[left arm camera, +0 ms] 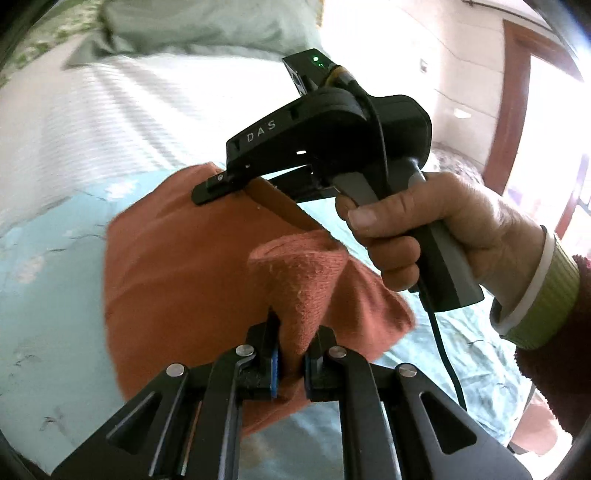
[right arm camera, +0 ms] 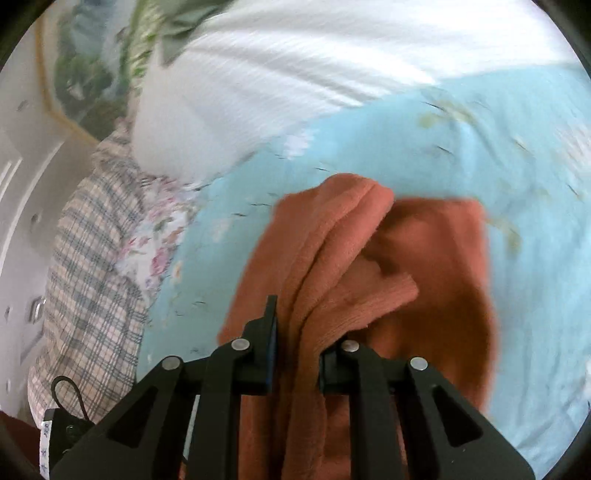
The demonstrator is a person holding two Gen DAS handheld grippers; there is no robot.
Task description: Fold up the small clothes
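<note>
An orange knitted garment [left arm camera: 177, 266] lies partly lifted over a light blue floral bed sheet [left arm camera: 44, 295]. In the left wrist view my left gripper [left arm camera: 291, 354] is shut on a raised fold of it, the cloth pinched between the pads. Farther back in that view, my right gripper [left arm camera: 225, 186], held by a hand [left arm camera: 424, 229], clamps another edge of the garment. The right wrist view shows the right gripper [right arm camera: 297, 343] shut on a bunched ridge of the orange garment [right arm camera: 436, 258], which hangs over the sheet [right arm camera: 406, 140]. Both views are blurred by motion.
A white striped duvet [left arm camera: 129, 118] and a green pillow [left arm camera: 207, 26] lie beyond the garment. A plaid cloth [right arm camera: 92, 295] and a floral one [right arm camera: 147, 243] sit at the bed's left side. A wooden door frame [left arm camera: 517, 92] stands at the right.
</note>
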